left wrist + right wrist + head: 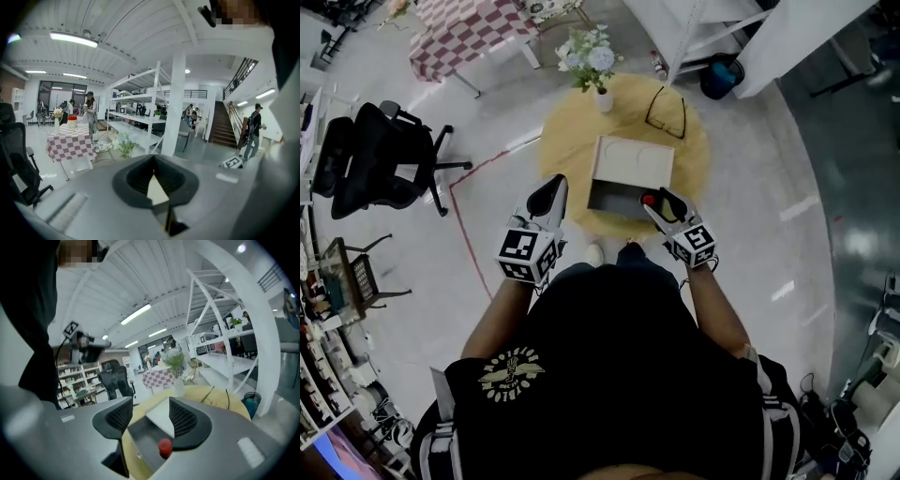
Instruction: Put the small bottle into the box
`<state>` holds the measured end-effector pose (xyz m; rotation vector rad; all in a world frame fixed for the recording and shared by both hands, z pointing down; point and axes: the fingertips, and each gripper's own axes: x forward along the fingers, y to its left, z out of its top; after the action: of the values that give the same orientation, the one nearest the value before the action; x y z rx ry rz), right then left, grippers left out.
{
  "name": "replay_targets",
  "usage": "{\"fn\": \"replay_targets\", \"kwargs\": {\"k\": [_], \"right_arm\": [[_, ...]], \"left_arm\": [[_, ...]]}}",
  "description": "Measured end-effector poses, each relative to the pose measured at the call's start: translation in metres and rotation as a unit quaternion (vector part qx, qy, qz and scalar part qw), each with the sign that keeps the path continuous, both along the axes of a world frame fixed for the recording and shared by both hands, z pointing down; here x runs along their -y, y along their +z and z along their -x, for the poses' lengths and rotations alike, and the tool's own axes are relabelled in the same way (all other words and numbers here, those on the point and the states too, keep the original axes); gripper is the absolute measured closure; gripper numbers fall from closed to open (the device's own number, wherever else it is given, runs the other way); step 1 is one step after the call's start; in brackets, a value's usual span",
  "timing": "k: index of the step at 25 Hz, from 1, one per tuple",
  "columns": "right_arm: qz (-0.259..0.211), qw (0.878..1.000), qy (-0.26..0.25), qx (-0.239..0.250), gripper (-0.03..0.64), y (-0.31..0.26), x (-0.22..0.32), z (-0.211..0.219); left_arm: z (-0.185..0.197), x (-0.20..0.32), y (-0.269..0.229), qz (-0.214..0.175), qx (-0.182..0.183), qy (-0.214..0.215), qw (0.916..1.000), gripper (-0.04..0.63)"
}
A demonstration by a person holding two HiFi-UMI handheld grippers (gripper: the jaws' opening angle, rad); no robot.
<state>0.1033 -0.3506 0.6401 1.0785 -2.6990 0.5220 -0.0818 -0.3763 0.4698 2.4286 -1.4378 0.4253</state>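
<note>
An open box [630, 161] stands on the round yellow table [567, 141], its pale lid tipped back and its dark inside [143, 434] toward me. The small bottle shows only its red cap [648, 199], low at the box's near edge. My right gripper [659, 201] hangs just over it. In the right gripper view the jaws [151, 400] stand wide open and the red cap [164, 447] lies below and between them, no pad pressing on it. My left gripper [553, 187] hovers at the table's near left rim, its tips [153, 158] together and empty.
A white vase of flowers [598, 70] and a pair of glasses [666, 112] sit on the far half of the table. A black office chair [380, 155] stands to the left, and a checked table [469, 28] lies beyond. White shelving [220, 341] rises on the right.
</note>
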Motion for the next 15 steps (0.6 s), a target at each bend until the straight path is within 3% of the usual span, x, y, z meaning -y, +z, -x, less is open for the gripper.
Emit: {"fn": "replay_targets", "kwargs": {"k": [3,6,11,15], "right_arm": [[-0.042,0.998,0.036,0.015,0.401,-0.092,0.004,-0.005],[-0.1,0.992,0.078,-0.01,0.608,-0.167,0.009,-0.012],[-0.153,0.982,0.107,-0.001,0.611,-0.231,-0.003,-0.004],[-0.149,0.98,0.13,0.0,0.611,-0.236,-0.024,0.003]], "left_arm": [[-0.005,0.004,-0.027,-0.033,-0.007,0.012,0.9994,0.595],[-0.012,0.007,-0.048,-0.059,-0.009,0.033,0.9977,0.595],[-0.021,0.002,-0.062,-0.082,-0.025,0.066,0.9941,0.595],[-0.016,-0.007,-0.059,-0.076,-0.034,0.084,0.9929,0.595]]}}
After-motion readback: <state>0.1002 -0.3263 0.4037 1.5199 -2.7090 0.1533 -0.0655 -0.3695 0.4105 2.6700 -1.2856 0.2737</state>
